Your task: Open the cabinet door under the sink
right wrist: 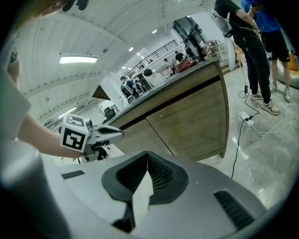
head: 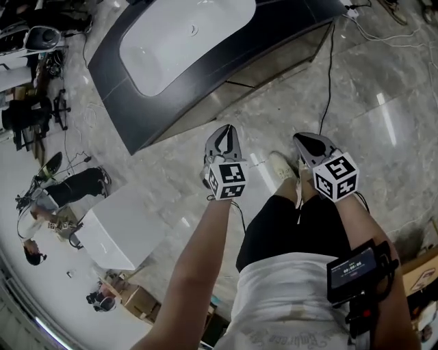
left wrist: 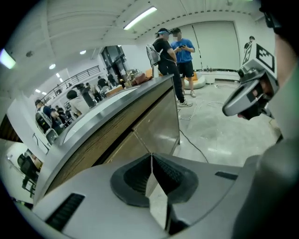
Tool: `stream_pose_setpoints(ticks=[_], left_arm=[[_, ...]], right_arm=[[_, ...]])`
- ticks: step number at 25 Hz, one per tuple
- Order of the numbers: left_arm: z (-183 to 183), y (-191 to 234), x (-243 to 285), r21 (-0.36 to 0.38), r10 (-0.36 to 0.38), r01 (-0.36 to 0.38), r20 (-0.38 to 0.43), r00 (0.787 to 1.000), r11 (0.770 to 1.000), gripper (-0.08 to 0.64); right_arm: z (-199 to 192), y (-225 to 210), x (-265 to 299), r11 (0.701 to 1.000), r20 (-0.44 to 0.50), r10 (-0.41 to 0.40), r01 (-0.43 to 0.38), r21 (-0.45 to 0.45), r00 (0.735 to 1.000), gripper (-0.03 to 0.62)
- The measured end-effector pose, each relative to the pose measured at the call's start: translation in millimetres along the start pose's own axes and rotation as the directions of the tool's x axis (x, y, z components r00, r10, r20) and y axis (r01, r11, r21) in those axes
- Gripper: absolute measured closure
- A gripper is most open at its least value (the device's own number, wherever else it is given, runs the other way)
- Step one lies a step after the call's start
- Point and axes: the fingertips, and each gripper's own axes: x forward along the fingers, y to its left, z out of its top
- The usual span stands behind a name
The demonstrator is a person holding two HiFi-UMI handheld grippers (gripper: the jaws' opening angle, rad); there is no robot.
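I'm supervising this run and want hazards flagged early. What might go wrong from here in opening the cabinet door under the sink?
1. The left gripper and right gripper both have jaws together, empty, away from the cabinet door. It shows no visible handle, so a grip on its flat edge may slip.
2. A black cable runs across the floor by the cabinet's corner; the person's shoe could snag it while stepping in.

A polished grey stone-look floor (head: 390,130) fills the head view. At the top of the frame the sink cabinet (head: 274,65) stands on it. A black cable (head: 329,75) trails down the frame from near a white power strip (head: 352,11) at upper right. A white block (head: 126,229) and a cardboard box (head: 140,301) sit at lower left
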Motion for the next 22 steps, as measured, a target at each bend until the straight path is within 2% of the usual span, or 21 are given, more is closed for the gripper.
stream_pose_setpoints(ticks=[2, 7, 9, 13, 15, 19, 22], left_arm=[[0.2, 13.3, 1.9, 0.033, 0.053, -0.053, -0.005, 0.999, 0.998, 0.545], [18.4, 49.8, 33.8, 0.004, 0.205, -0.205, -0.005, 0.979, 0.979, 0.545], [16.7, 57.5, 37.1, 0.03, 0.241, -0.241, -0.016, 0.97, 0.97, 0.545], [24.4, 70.6, 35.7, 0.139, 0.273, -0.27, -0.008, 0.962, 0.953, 0.545], [30.8, 78.6, 32.3, 0.201, 0.289, -0.285, 0.008, 0.957, 0.937, 0.545], [34.4, 86.3, 31.9, 0.343, 0.313, -0.307, 0.038, 0.949, 0.888, 0.543], [30.1, 85.8, 36.6, 0.408, 0.333, -0.321, 0.043, 0.942, 0.855, 0.518]], right_arm=[[-6.7, 4.7, 1.5, 1.0, -0.022, 0.01, -0.01, 0.001, 1.0, 0.578], [-9.4, -18.5, 8.6, 1.0, -0.052, 0.023, -0.024, -0.014, 0.998, 0.578], [-17.4, -15.7, 9.1, 0.999, -0.066, 0.034, -0.035, -0.01, 0.997, 0.578], [-17.0, -8.1, 8.7, 0.999, -0.074, 0.036, -0.036, -0.001, 0.997, 0.578], [-13.7, -5.0, 10.4, 1.0, -0.074, 0.031, -0.031, 0.007, 0.997, 0.578], [-19.4, -1.1, 13.1, 0.999, -0.073, 0.031, -0.029, 0.027, 0.997, 0.577], [-33.1, -5.8, 7.9, 0.999, -0.088, 0.026, -0.023, 0.042, 0.996, 0.578]])
